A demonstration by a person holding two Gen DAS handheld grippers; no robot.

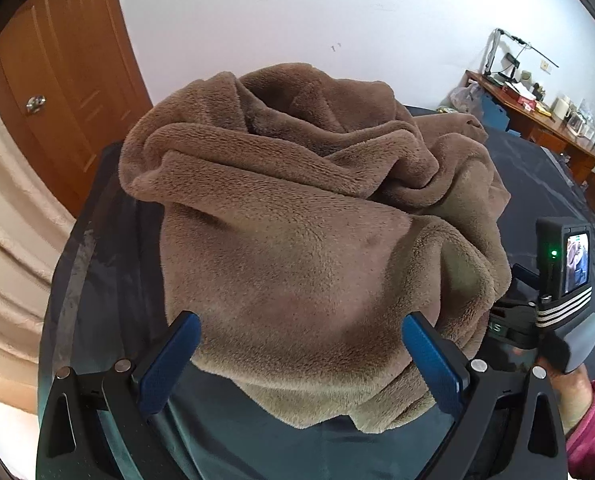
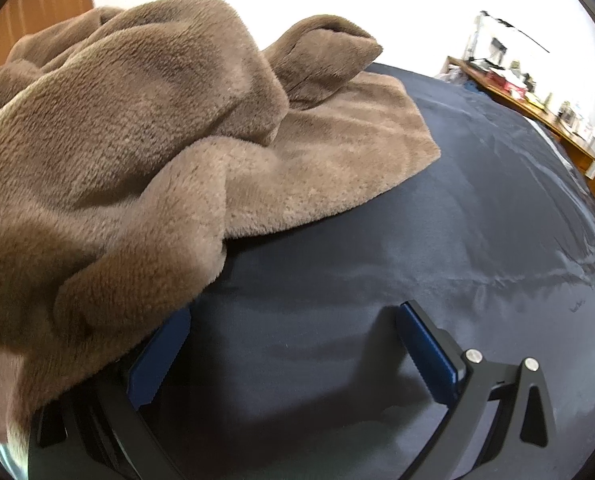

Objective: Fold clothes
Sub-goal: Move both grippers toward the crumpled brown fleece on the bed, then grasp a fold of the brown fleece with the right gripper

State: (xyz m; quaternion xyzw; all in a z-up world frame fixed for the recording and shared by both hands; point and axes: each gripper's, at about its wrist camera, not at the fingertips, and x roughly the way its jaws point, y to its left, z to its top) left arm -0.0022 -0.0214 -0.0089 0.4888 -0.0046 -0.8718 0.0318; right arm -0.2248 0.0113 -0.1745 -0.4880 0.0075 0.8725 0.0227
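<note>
A brown fleece garment (image 1: pixel 305 216) lies in a crumpled heap on a dark sheet (image 1: pixel 109 288). My left gripper (image 1: pixel 301 344) is open, its blue fingers spread on either side of the garment's near edge, with fabric bulging between them. In the right wrist view the same garment (image 2: pixel 117 140) fills the left half, with a flat flap reaching right. My right gripper (image 2: pixel 293 340) is open over the dark sheet (image 2: pixel 477 208); the garment drapes over its left finger (image 2: pixel 157 360), and nothing is between the fingers. The right gripper's body with its camera screen (image 1: pixel 565 276) shows at the right of the left wrist view.
A wooden door (image 1: pixel 57 80) stands at the left and a beige curtain (image 1: pixel 5 240) beside it. A cluttered wooden desk (image 1: pixel 537 108) runs along the far right wall, also seen in the right wrist view (image 2: pixel 529 96). The person's hand in a pink sleeve (image 1: pixel 589 420) is at the lower right.
</note>
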